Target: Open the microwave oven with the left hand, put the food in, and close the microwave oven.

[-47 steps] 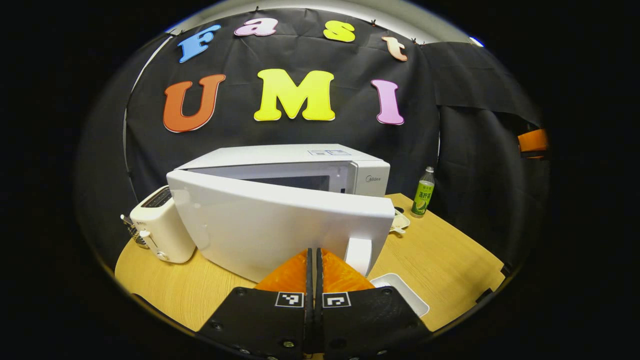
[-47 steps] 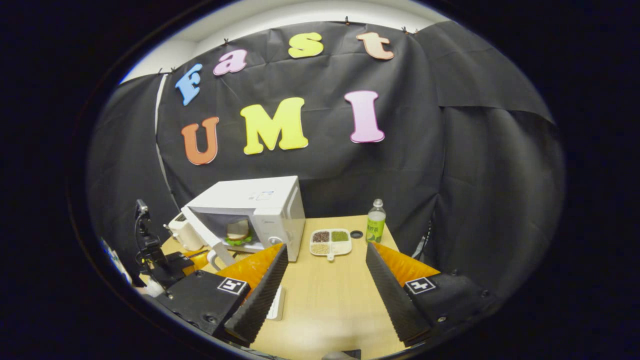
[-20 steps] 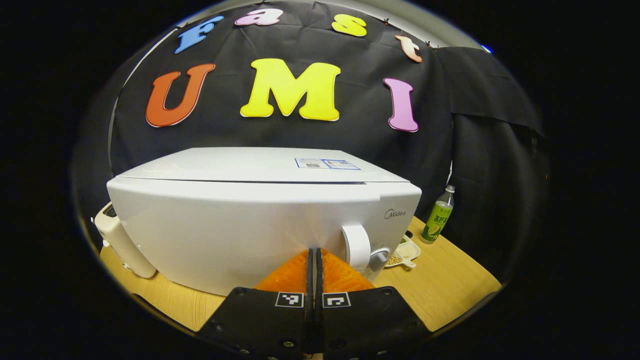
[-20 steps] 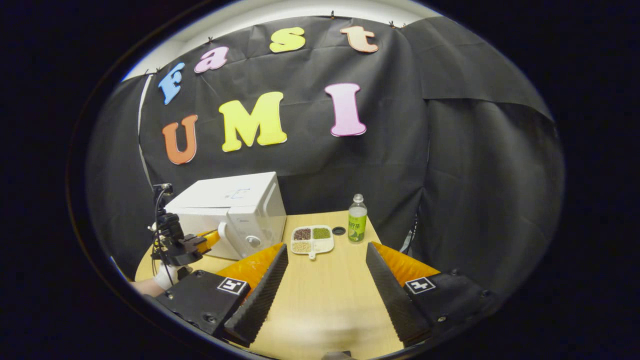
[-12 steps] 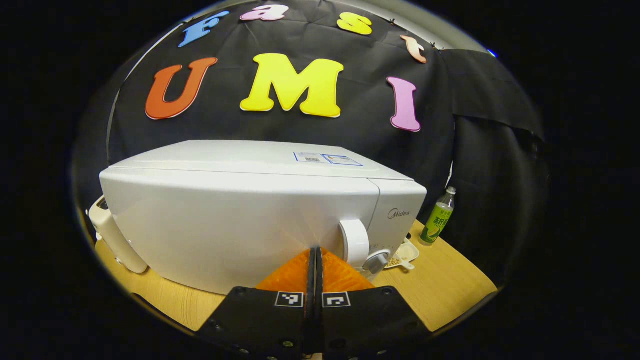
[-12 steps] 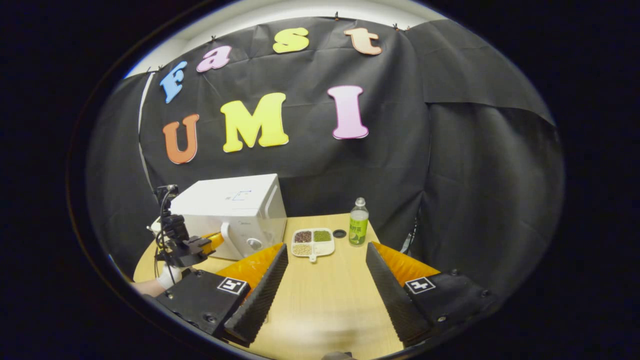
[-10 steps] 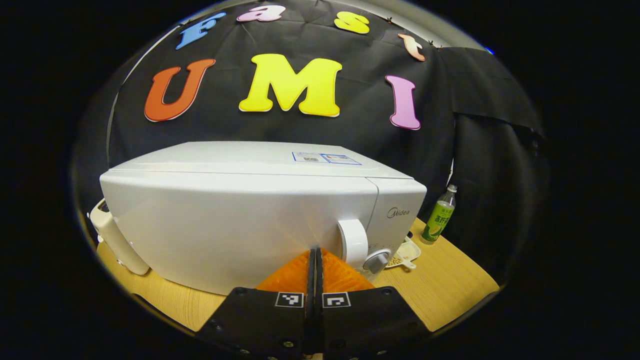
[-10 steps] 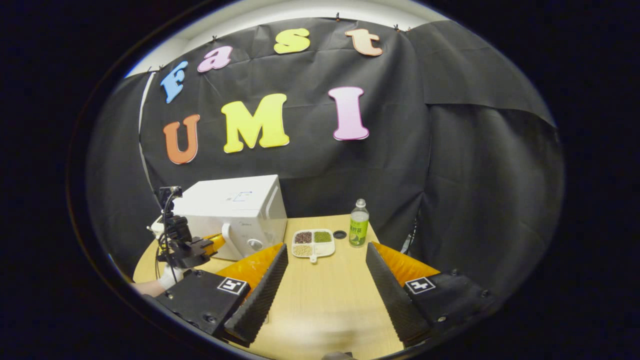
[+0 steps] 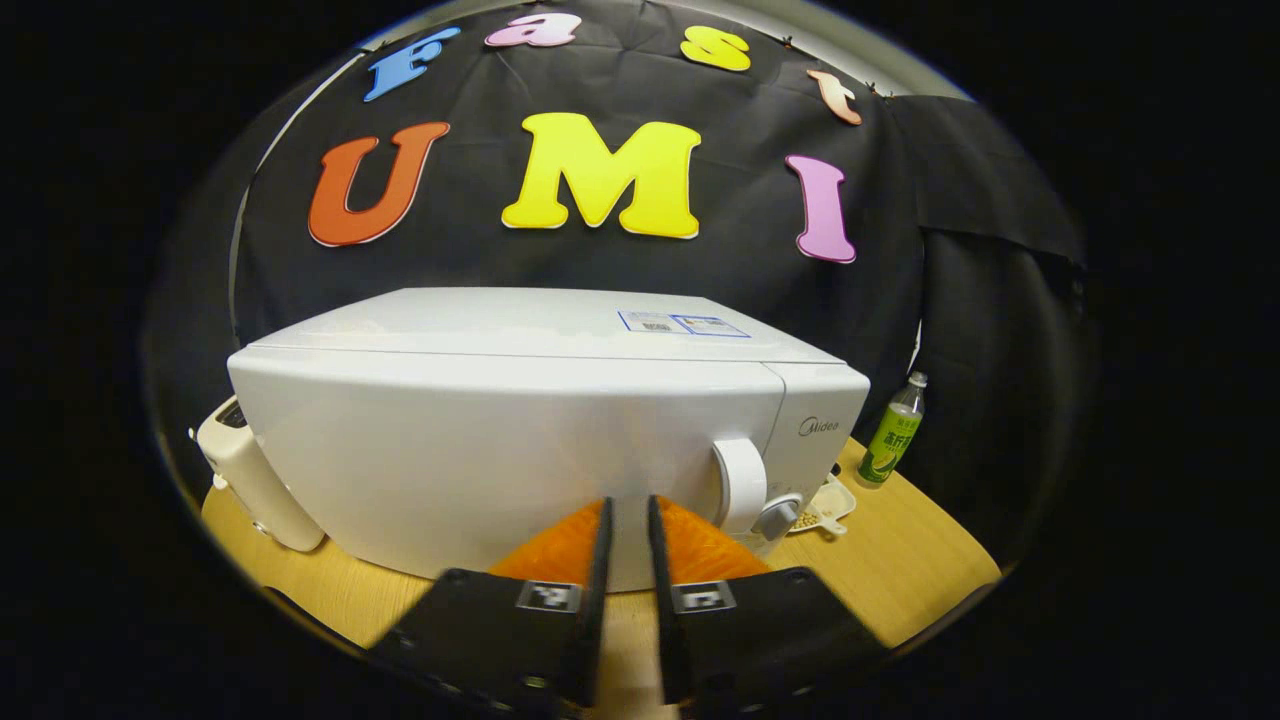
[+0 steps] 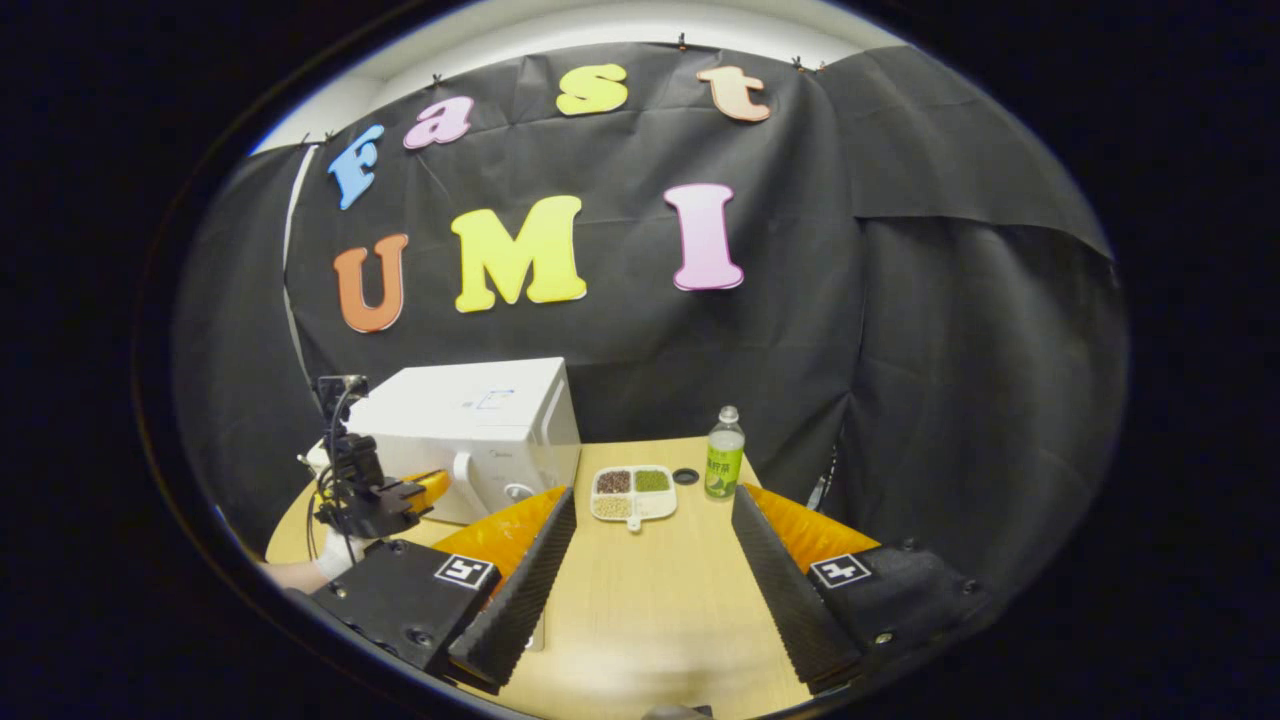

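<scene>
The white microwave stands close in front in the left gripper view with its door flush against the body. Its round handle is just right of my left gripper, whose fingers stand a narrow gap apart, tips near the door's lower front and holding nothing. The oven's inside is hidden. In the right gripper view the microwave sits at the table's far left, with the left gripper by its handle. My right gripper hangs wide open over the table, holding nothing.
A white toaster stands left of the microwave. Right of the microwave are a divided dish of grains, a small black cap and a green-labelled bottle. The wooden table spreads below the right gripper.
The microwave door swung from ajar to fully closed under the left gripper's push. The left fingers, pressed together before, have now parted slightly. The right gripper has barely moved.
</scene>
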The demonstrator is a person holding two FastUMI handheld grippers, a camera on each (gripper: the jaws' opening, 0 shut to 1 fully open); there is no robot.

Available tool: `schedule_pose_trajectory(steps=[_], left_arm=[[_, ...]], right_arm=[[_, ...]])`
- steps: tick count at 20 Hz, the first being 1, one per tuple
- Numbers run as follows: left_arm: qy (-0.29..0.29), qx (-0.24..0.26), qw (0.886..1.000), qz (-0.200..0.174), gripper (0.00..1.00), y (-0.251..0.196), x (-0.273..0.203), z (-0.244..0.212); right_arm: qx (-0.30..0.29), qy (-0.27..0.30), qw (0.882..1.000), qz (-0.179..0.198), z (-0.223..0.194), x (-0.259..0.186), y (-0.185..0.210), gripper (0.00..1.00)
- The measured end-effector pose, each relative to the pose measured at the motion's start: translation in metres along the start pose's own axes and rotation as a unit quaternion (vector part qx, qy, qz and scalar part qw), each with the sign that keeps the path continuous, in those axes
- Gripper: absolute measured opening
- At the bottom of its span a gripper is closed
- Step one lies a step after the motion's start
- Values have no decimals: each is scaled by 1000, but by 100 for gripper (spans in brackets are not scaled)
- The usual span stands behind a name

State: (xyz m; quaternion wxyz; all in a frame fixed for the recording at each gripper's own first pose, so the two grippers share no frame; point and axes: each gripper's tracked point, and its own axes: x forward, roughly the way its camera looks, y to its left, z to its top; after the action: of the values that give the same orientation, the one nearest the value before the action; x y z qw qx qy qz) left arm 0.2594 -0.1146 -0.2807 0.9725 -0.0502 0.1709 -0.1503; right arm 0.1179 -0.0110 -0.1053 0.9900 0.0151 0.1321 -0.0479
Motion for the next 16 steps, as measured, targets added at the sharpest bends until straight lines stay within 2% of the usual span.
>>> schedule_pose_trajectory(steps=[1,2,3,4,5,6,7,10,11,16], left_arm=[[0,10,1000,23,65,12,2,-1],[2,14,1000,27,98,17,-9,1],[2,13,1000,28,84,21,-10,3],[2,14,999,30,96,22,-13,5],[4,17,999,37,96,25,-20,5],[4,23,999,43,84,27,-26,7],[3,26,999,45,95,25,-31,9],[-2,37,998,42,96,18,-53,17],[-4,43,998,48,96,19,-63,22],[-25,51,997,59,95,22,-126,49]], right_arm=[[1,-2,1000,1,0,-2,0,100],[2,-2,1000,2,-1,-3,1,100],[4,-3,1000,3,-3,-5,2,92],[4,-5,1000,5,-3,-6,3,92],[3,-6,1000,5,-3,-4,3,92],[1,-5,1000,6,-6,-5,4,92],[1,-4,1000,7,-8,-7,5,92],[1,-5,1000,15,-8,-11,9,92],[-1,-8,1000,20,-6,-13,12,100],[-6,-21,999,38,-2,-23,20,100]])
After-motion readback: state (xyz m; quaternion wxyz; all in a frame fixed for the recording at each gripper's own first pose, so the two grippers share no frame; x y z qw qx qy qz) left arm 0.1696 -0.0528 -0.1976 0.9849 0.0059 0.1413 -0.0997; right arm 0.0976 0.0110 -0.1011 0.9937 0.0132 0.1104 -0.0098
